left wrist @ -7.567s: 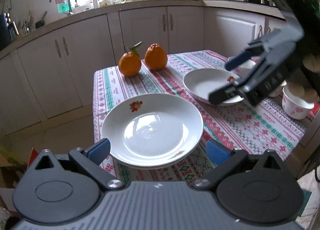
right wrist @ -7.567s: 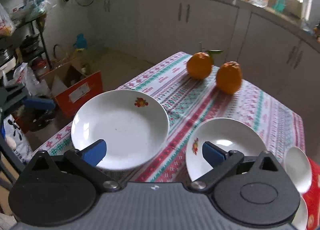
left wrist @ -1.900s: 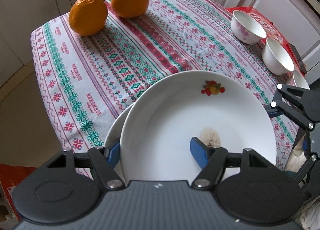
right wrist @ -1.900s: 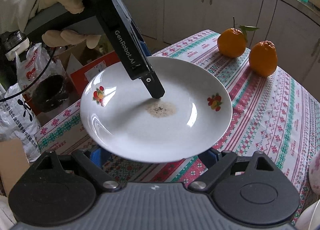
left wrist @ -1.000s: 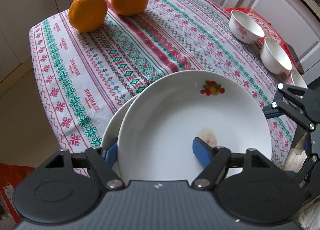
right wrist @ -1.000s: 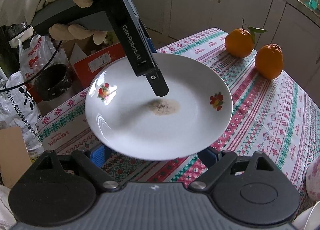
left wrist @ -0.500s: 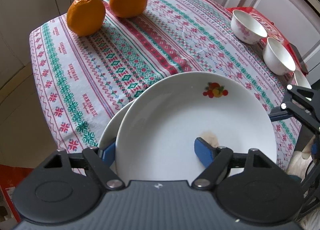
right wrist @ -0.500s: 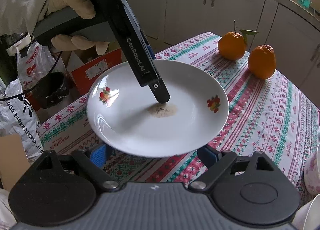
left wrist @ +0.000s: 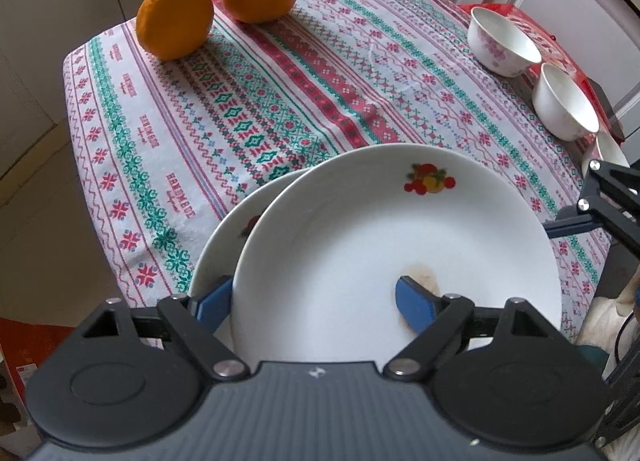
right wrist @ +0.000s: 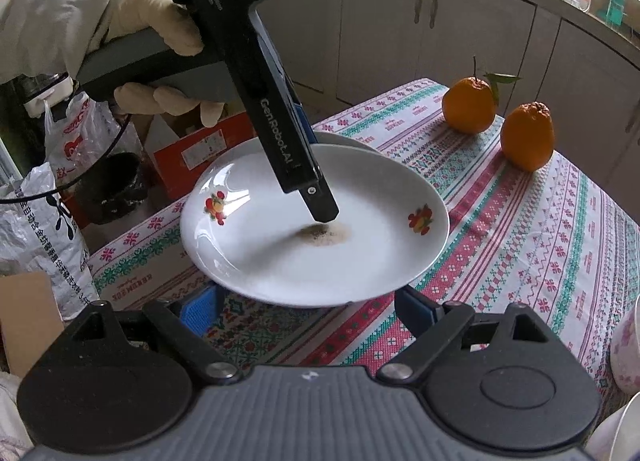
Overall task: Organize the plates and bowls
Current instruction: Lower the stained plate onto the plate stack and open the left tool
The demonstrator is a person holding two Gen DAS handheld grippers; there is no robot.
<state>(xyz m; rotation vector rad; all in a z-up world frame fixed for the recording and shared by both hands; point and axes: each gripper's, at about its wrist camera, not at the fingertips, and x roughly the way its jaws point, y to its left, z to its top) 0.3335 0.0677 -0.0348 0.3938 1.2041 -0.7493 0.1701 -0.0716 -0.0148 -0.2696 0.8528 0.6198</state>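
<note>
Our left hand-held gripper (left wrist: 316,303) pinches the near rim of the upper plate (left wrist: 400,253), one blue finger (left wrist: 212,303) under the rim at the left and the other (left wrist: 416,307) lying on the plate's inner face beside a brown stain (left wrist: 420,275). Left of and beneath this plate we see the rim of a second plate (left wrist: 224,237), which lies on the patterned cloth of the bench (left wrist: 280,101); the upper plate overlaps it, offset to the right, and we cannot tell whether the two touch. Ahead of the left hand-held gripper, at the far left of the bench, stand two oranges (left wrist: 216,5) side by side, the left one with a leaf. Far ahead to the right sit two small bowls (left wrist: 532,69) on a red mat, just beside each other.

From the right wrist view, a gloved hand (right wrist: 160,53) at the upper left grips the left tool's handle, and its black finger comes down onto the stain in the upper plate (right wrist: 320,257). Our right hand-held gripper (right wrist: 308,311) is spread wide, its blue fingers (right wrist: 198,309) below and on either side of the plate's near rim, not closed on it; whether they touch it we cannot tell. Beyond to the right the oranges (right wrist: 500,121) stand on the cloth.
</note>
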